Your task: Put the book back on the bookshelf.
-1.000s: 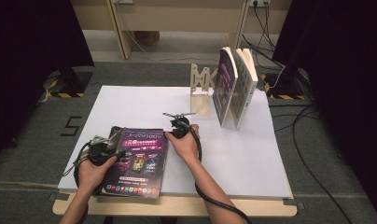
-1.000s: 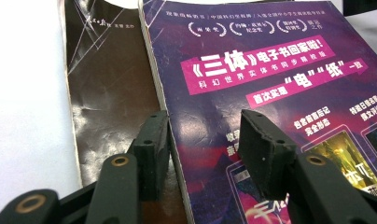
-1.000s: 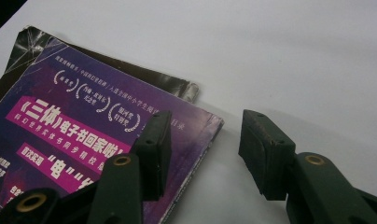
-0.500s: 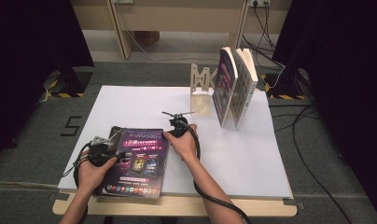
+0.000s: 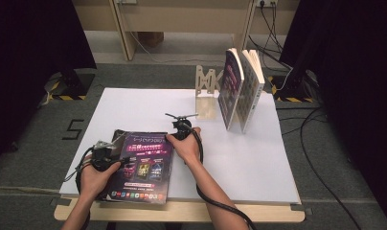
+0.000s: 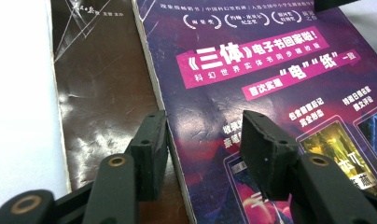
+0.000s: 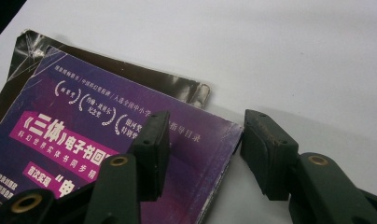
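High view: two stacked books [image 5: 142, 165], two upright books [image 5: 240, 88], both grippers' jaws released.

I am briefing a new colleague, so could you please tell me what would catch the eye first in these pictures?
The glossy purple paperback book lies flat at the table's near left, on top of a dark brown-covered book. The left gripper sits open at its left edge and the right gripper open at its far right corner. Two more paperback books stand upright against a pale wooden bookend at the far right.
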Demonstrator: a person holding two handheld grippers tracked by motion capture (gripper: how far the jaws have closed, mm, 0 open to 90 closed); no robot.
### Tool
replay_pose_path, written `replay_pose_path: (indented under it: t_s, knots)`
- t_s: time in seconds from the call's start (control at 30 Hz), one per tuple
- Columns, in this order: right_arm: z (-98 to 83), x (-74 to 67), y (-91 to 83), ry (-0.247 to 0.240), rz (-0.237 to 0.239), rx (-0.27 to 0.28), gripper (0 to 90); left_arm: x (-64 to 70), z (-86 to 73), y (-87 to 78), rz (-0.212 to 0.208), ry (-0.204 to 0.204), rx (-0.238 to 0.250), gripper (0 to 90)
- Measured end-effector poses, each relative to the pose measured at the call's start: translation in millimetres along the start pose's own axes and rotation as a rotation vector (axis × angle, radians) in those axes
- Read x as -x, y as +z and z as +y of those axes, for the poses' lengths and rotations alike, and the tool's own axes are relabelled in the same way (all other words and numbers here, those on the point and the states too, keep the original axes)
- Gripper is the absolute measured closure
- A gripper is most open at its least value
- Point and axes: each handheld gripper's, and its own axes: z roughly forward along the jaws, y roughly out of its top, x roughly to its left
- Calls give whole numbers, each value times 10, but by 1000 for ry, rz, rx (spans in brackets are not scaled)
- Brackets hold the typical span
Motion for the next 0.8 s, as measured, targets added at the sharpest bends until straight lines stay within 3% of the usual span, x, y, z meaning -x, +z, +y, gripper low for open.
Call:
replay_pose_path:
  t_s: [0.6, 0.8]
  knots:
    - [-10, 19, -22, -3, -7, -11, 529, 1, -3, 1, -6, -2, -1, 517]
    - [-32, -12, -38, 24, -16, -14, 516, 8, -5, 4, 0, -1, 2, 517]
